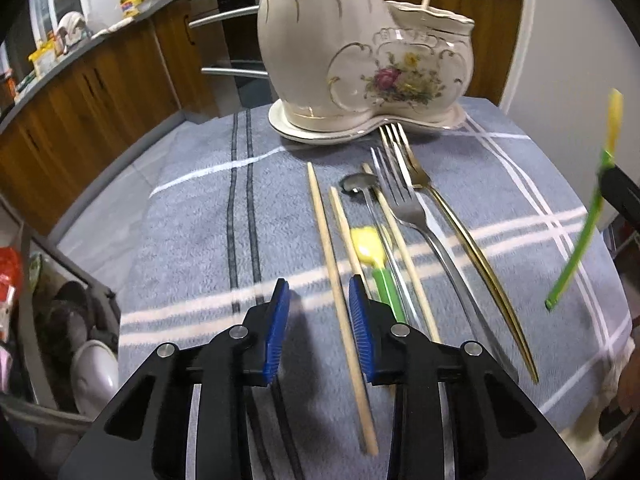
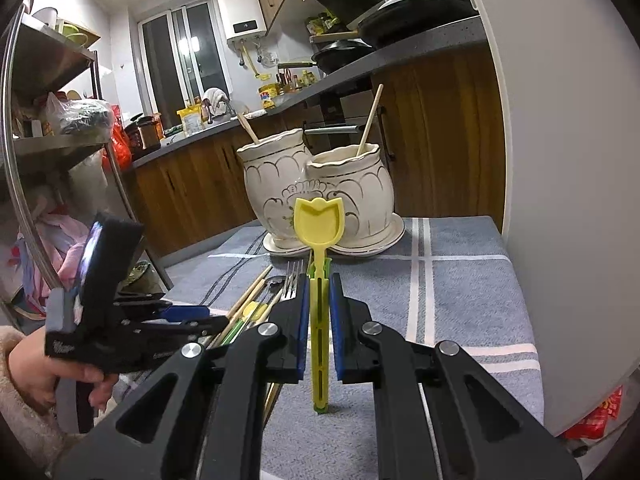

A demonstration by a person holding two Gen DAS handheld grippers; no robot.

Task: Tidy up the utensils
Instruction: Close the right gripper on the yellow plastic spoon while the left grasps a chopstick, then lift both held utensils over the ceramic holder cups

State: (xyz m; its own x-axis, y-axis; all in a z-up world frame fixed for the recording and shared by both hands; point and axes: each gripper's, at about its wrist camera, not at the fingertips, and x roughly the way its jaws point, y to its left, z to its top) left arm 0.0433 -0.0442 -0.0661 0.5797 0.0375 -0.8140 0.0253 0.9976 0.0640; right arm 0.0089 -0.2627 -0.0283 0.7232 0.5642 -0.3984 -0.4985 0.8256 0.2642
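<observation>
The right gripper (image 2: 320, 312) is clamped on the green-and-yellow handle of a tulip-shaped plastic spoon (image 2: 319, 222), holding it upright above the blue-grey striped towel (image 2: 460, 300), its yellow bowl in front of the cream ceramic utensil holder (image 2: 360, 192). The holder (two joined pots on a saucer, a wooden stick leaning in each) stands at the towel's far end. The left gripper (image 1: 319, 292) hangs low over the towel, its blue pads partly open on either side of a wooden chopstick (image 1: 340, 280); they do not press on it. Beside it lie more chopsticks, a second yellow spoon (image 1: 366, 246), a small metal spoon (image 1: 358, 182), a silver fork (image 1: 404, 200) and a gold fork (image 1: 460, 216).
</observation>
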